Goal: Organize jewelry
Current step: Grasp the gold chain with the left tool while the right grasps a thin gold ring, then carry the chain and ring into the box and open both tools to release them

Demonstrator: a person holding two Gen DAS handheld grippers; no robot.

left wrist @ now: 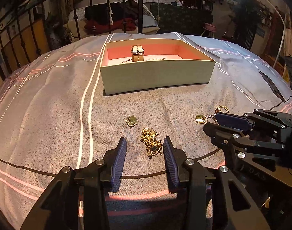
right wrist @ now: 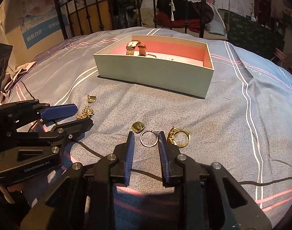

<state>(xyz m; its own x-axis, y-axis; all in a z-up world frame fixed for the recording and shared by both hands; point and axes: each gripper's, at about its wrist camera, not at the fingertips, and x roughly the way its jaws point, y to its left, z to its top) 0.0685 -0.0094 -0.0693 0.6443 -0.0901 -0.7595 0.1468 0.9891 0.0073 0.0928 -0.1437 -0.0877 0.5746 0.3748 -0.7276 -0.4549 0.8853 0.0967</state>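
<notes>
Box (left wrist: 155,76) sits on the bed (left wrist: 50,105), with a watch (left wrist: 137,52) inside it. Before the box, left to right: earring (left wrist: 132,121), chain tangle (left wrist: 150,143), second earring (right wrist: 137,126), thin ring (right wrist: 148,138), stone ring (right wrist: 179,136), all on the bed.

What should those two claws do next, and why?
Probably close both a little further. The left gripper straddles the gold chain tangle, the right gripper straddles the silver ring, yet neither looks pinched. Once gripped, both could go into the open box ahead, where a watch already sits.
</notes>
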